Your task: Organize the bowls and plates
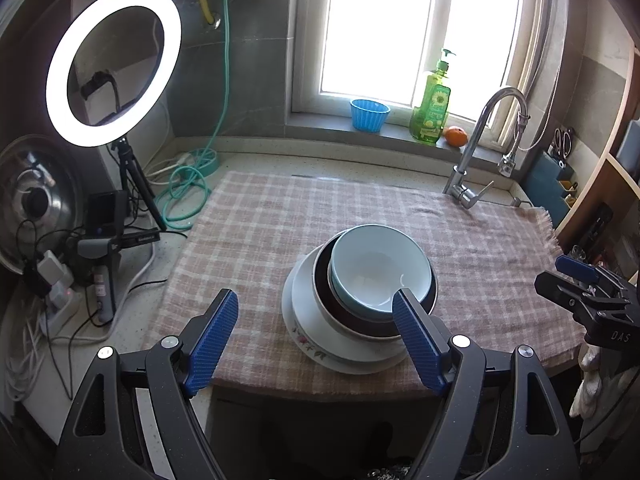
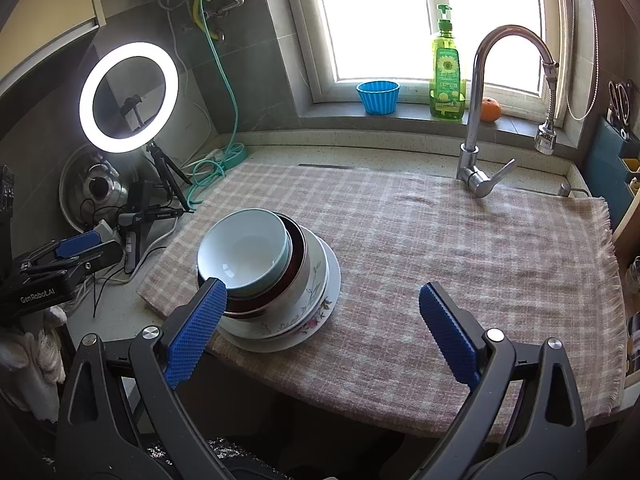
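A stack of dishes stands on the checked cloth [image 1: 256, 232]. On top is a pale blue bowl [image 1: 380, 268], inside a dark brown bowl [image 1: 324, 280], on a white flowered plate [image 1: 304, 328]. The same pale blue bowl [image 2: 244, 252], brown bowl [image 2: 298, 256] and flowered plate [image 2: 320, 300] show in the right wrist view. My left gripper [image 1: 316, 312] is open and empty, just in front of the stack. My right gripper [image 2: 324, 300] is open and empty, near the stack's right side. Each gripper shows in the other's view, the right one [image 1: 588, 280] and the left one [image 2: 68, 252].
A faucet [image 2: 480, 152] stands at the back right. On the sill are a blue cup [image 2: 378, 96], a green soap bottle [image 2: 446, 76] and an orange [image 2: 490, 110]. A ring light [image 1: 112, 64], pot lid [image 1: 32, 200], cables and a teal hose [image 1: 188, 188] crowd the left.
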`<state>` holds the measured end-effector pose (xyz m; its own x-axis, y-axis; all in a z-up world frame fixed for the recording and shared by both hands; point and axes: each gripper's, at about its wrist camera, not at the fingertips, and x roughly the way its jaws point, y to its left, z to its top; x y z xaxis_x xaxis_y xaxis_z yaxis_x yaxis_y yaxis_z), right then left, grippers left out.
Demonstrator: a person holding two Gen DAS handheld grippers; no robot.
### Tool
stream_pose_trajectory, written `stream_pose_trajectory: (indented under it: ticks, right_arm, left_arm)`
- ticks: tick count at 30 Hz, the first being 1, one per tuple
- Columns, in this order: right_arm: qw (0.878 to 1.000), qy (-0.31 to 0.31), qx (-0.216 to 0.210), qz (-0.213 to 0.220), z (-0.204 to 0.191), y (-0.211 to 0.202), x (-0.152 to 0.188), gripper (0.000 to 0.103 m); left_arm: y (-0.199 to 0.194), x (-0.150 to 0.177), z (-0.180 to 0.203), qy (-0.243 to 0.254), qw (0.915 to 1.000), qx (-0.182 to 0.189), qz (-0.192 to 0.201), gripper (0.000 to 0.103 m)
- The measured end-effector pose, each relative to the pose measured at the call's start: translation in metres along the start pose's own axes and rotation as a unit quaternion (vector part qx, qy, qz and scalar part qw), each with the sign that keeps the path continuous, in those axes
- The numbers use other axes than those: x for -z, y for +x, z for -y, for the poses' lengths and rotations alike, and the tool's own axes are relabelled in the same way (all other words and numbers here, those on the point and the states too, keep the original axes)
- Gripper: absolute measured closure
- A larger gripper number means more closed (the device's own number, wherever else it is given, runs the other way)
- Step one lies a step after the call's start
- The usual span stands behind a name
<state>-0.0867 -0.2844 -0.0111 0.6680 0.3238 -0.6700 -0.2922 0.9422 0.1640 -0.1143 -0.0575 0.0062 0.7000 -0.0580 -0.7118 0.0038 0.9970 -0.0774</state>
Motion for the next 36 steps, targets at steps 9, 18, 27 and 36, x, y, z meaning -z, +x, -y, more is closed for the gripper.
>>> stream_pose_trajectory:
  ticks: [9,18,27,36]
  right_arm:
    - [1.000,0.001,0.001,0.000,-0.0007,-0.0008,0.0000,0.004]
    - [1.000,0.001,0.001,-0.001,-0.0003,-0.0003,0.0000,0.004]
    - [1.000,0.002,-0.001,-0.006,-0.0036,0.0010,0.0036,0.004]
    - [1.000,0.008,-0.004,-0.011,-0.0018,0.0051,0.0039,0.004]
  left_arm:
    - [-0.0020,-0.0012,-0.0018,-0.001,1.0000,-0.007,0.003,0.023]
    - [-0.0004,-0.0009,-0.0029,-0.001,0.9999,-0.014,-0.005,0.023]
    - [0.0006,-0.0017,-0.0041,0.000,0.9999,-0.013,-0.006,0.023]
    - [0.0016,-0.0042,-0.0047,0.007,0.9998,-0.017,0.006,0.023]
